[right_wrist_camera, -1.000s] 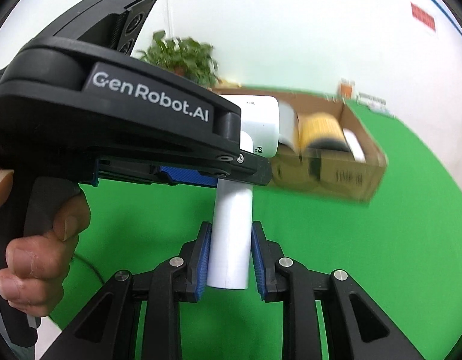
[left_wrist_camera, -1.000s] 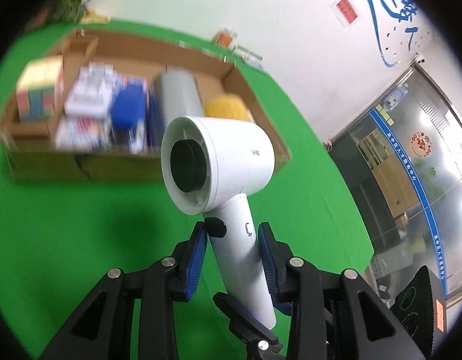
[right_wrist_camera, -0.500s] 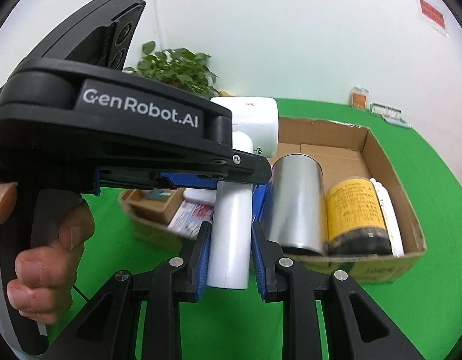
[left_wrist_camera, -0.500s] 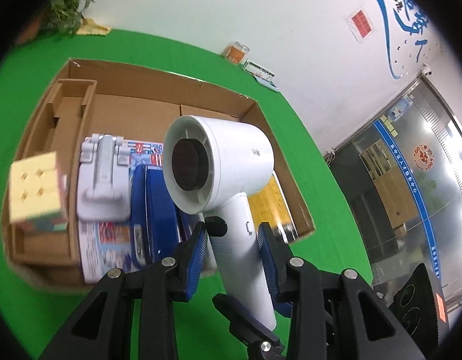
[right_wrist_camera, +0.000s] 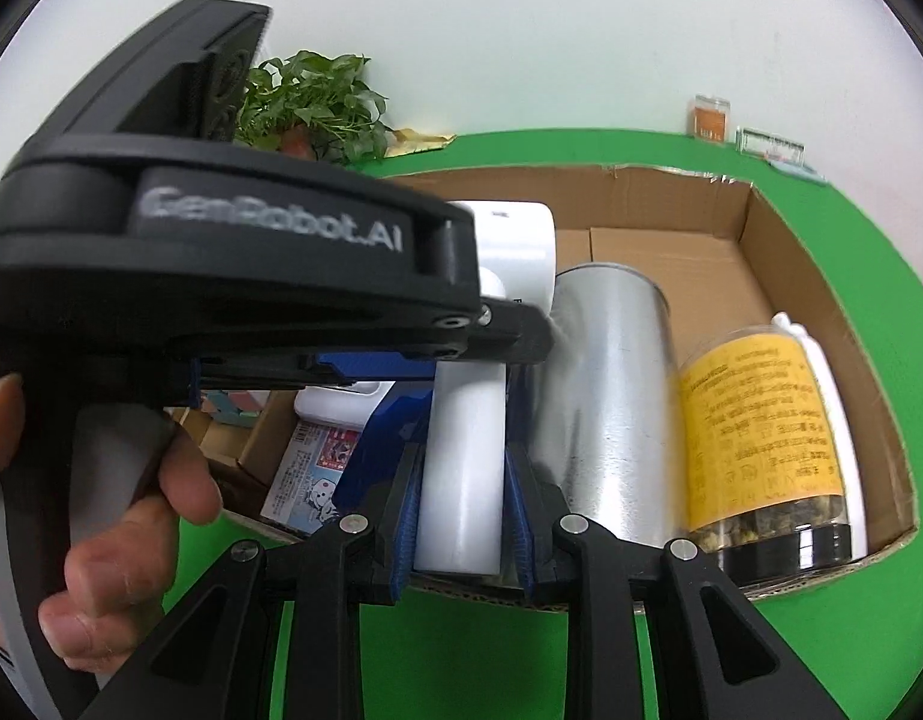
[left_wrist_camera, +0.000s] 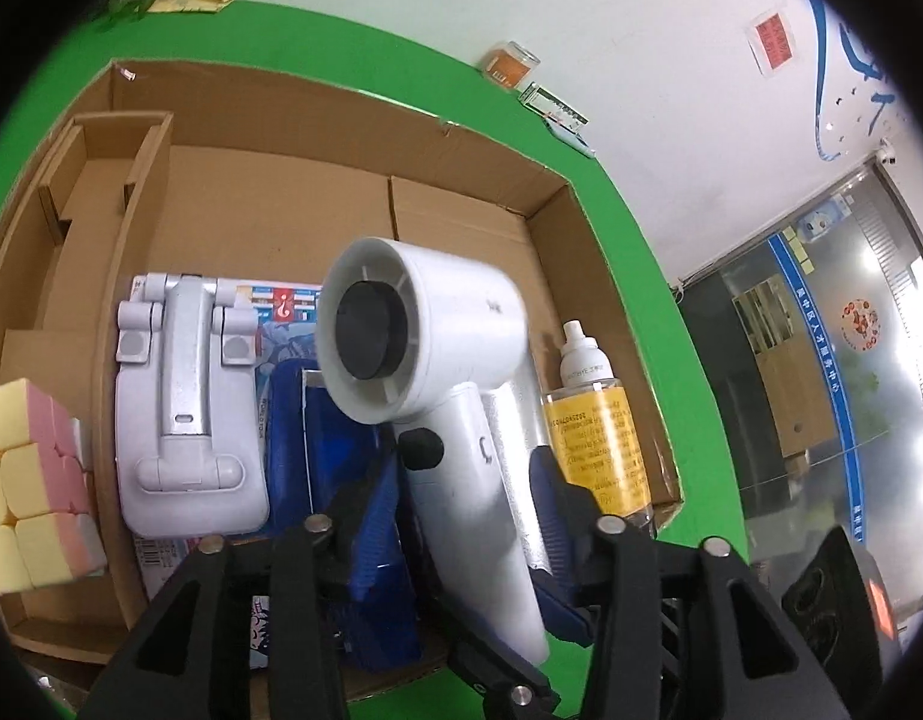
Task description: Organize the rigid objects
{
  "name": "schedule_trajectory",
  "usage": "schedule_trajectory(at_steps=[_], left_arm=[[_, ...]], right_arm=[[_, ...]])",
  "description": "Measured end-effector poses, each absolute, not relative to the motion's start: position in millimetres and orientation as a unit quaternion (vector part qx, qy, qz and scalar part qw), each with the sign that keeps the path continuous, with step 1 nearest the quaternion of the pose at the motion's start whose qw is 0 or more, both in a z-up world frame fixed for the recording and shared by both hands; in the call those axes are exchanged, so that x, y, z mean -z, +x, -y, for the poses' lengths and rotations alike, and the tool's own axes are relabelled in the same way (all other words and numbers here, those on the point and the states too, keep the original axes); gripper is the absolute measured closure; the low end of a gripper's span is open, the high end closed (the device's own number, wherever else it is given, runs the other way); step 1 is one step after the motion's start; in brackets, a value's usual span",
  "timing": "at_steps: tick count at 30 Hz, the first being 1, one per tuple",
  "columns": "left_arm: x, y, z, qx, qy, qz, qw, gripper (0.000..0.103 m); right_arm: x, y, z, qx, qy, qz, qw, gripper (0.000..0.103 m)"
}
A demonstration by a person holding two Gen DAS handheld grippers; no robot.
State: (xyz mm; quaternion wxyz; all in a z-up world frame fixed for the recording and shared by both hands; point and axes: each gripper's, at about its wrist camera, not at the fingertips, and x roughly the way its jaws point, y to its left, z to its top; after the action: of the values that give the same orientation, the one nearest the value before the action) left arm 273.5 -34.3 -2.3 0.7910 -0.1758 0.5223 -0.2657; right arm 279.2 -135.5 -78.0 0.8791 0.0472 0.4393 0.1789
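A white hair dryer (left_wrist_camera: 419, 348) hangs over the open cardboard box (left_wrist_camera: 281, 120), its round end facing the left wrist camera. Its handle (right_wrist_camera: 461, 468) stands upright between the blue pads of my right gripper (right_wrist_camera: 461, 516), which is shut on it. My left gripper (left_wrist_camera: 467, 510) straddles the handle higher up. Its jaws are opening, and a gap shows between each pad and the handle. In the right wrist view the left gripper's black body (right_wrist_camera: 251, 276) hides most of the dryer's head.
The box (right_wrist_camera: 761, 240) holds a silver tin (right_wrist_camera: 605, 396), a yellow-labelled jar (right_wrist_camera: 761, 432), a white spray bottle (left_wrist_camera: 581, 354), a white folding stand (left_wrist_camera: 185, 408), a blue case (left_wrist_camera: 329, 450) and a pastel cube (left_wrist_camera: 23, 480). Bare cardboard lies at the box's far side. A plant (right_wrist_camera: 311, 102) stands behind on the green cloth.
Both grippers carried the hair dryer from in front of the box to over its contents. The left gripper's pads have spread off the handle; the right keeps its grip.
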Motion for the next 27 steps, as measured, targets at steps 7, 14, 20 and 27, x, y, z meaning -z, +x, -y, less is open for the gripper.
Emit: schedule_trajectory(at_steps=[7,14,20,27], left_arm=[[-27.7,241.3,24.4,0.24,-0.14,-0.463,0.841,0.058],[-65.8,138.9,6.6,0.149,-0.093,-0.293,0.94,0.013],[-50.6,68.1,10.4,0.06,-0.049,-0.234,0.969,0.013],[-38.0,16.8,25.8,0.029,-0.044,-0.243,0.969,0.013]], right_arm=[[64.8,257.1,153.9,-0.198,0.057,-0.404,0.891,0.031],[56.5,172.5,177.7,-0.182,-0.006,-0.3,0.936,0.001],[60.4,121.8,198.6,-0.175,-0.027,-0.275,0.945,0.001],[57.4,92.4,217.2,-0.171,0.004,-0.294,0.94,0.001]])
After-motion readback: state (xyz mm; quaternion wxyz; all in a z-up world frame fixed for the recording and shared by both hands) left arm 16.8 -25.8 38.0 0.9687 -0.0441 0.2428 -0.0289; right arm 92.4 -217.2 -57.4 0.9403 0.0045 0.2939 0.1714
